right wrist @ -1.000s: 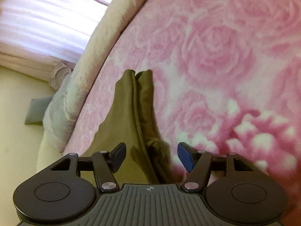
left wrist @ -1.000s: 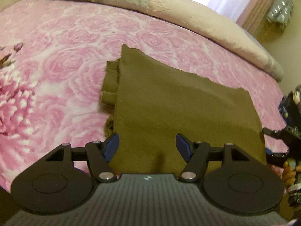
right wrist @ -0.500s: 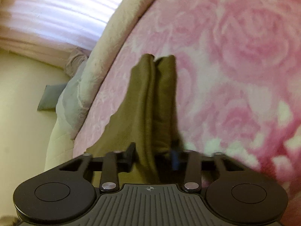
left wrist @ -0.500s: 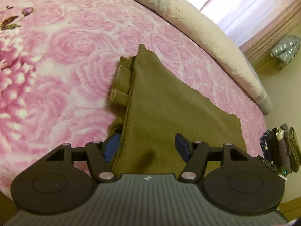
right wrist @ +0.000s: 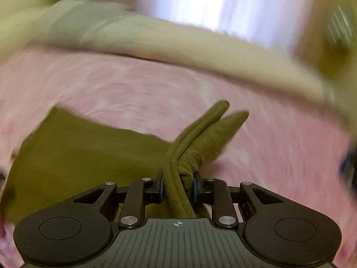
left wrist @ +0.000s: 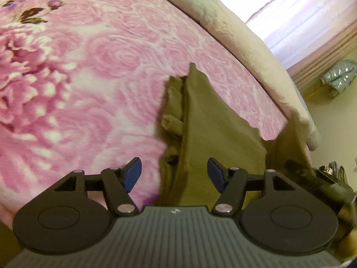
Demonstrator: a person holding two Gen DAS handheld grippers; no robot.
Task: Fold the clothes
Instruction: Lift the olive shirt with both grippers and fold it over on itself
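Observation:
An olive-green garment lies partly folded on the pink rose blanket. My left gripper hovers open over the garment's near left edge, and its blue pads touch nothing. The right gripper has its jaws closing, and the pads press on a bunched hem of the garment. That end is raised, with two flaps sticking out past the fingers. In the left wrist view the lifted corner stands up at the right, above the dark shape of the right gripper.
A beige rolled quilt runs along the bed's far edge below a bright curtain. A silvery jacket lies on the floor beyond. Some folded clothes sit at the right edge. The right wrist view is blurred.
The right gripper closed on the garment's bunched edge, then rolled and swung up with it, lifting that end. The left gripper slid left; the garment's left edge now lies between its fingers.

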